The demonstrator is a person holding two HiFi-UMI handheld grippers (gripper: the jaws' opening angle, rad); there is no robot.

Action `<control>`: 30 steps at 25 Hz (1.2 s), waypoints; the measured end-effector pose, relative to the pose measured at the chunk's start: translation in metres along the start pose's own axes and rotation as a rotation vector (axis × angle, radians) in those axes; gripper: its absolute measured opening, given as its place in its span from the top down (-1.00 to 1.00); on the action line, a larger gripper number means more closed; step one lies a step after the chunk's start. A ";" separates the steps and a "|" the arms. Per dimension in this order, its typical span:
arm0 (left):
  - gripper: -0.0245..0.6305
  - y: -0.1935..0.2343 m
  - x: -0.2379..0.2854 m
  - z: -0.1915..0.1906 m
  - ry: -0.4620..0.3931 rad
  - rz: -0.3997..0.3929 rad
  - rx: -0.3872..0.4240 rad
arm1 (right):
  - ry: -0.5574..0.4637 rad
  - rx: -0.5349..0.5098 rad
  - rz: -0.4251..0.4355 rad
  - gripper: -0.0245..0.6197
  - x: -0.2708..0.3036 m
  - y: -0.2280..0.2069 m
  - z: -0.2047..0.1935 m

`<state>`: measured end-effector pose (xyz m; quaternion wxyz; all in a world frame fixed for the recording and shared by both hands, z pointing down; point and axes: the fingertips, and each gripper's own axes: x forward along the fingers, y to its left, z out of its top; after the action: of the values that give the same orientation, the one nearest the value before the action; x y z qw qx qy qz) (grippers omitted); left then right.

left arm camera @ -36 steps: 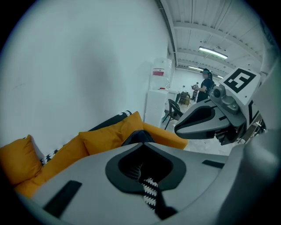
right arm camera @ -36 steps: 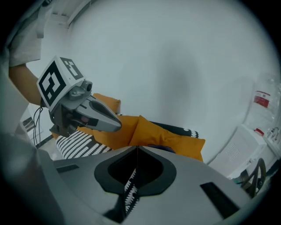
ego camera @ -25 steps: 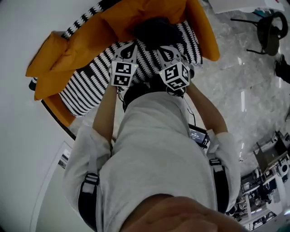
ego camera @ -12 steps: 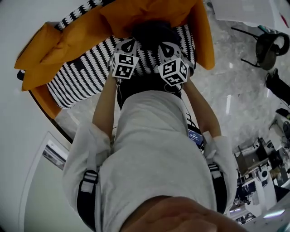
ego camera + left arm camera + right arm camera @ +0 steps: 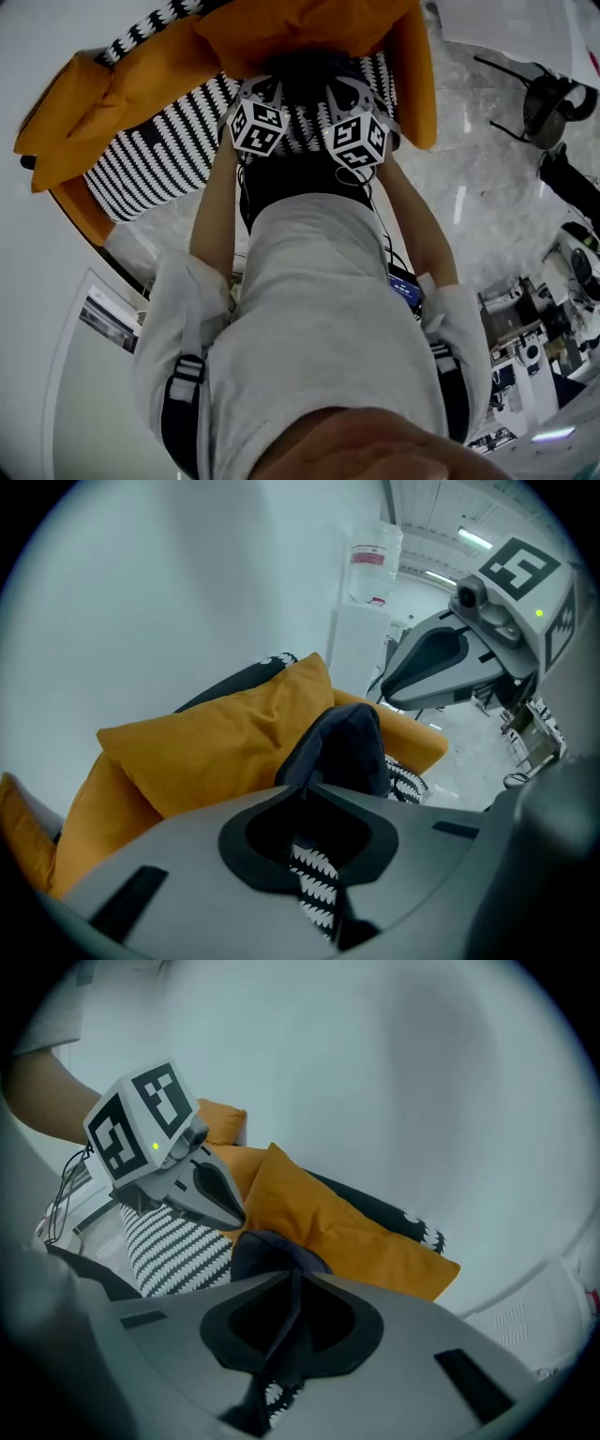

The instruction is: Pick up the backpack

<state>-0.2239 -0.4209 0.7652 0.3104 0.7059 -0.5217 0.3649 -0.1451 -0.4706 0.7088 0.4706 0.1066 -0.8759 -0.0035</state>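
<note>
A dark backpack (image 5: 305, 67) stands upright on a black-and-white striped sofa seat (image 5: 159, 155), leaning against an orange cushion (image 5: 309, 23). My left gripper (image 5: 263, 94) and right gripper (image 5: 341, 96) hang side by side just in front of it, both shut with nothing between the jaws. In the left gripper view the backpack (image 5: 343, 747) rises right behind the closed tips of the left gripper (image 5: 307, 782), with the right gripper (image 5: 441, 658) alongside. In the right gripper view the backpack (image 5: 272, 1252) sits just past the right gripper's (image 5: 292, 1275) tips. Whether either touches it I cannot tell.
More orange cushions (image 5: 89, 103) lie at the sofa's left end. A white wall runs behind the sofa. A water dispenser (image 5: 361, 621) stands past the sofa's right end. A black chair (image 5: 551, 94) and equipment stand on the marble floor (image 5: 469, 187) to the right.
Both grippers have moved down and forward toward the backpack, staying shut. The sofa and backpack now sit higher in the head view.
</note>
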 end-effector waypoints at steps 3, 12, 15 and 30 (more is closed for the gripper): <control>0.78 -0.003 0.001 0.001 -0.005 -0.032 -0.023 | 0.013 -0.007 0.002 0.63 0.006 -0.005 -0.002; 0.10 -0.006 0.026 -0.010 0.022 -0.090 -0.067 | 0.094 -0.006 0.061 0.25 0.036 -0.013 -0.024; -0.02 -0.005 0.036 -0.013 0.001 -0.104 -0.114 | 0.088 0.012 0.082 0.21 0.046 -0.010 -0.027; -0.04 0.003 0.067 -0.024 0.006 -0.026 -0.139 | 0.061 0.061 0.030 0.11 0.067 -0.023 -0.020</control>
<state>-0.2192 -0.4360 0.8344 0.3651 0.6882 -0.5357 0.3258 -0.1604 -0.5042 0.7725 0.4936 0.1078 -0.8623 0.0333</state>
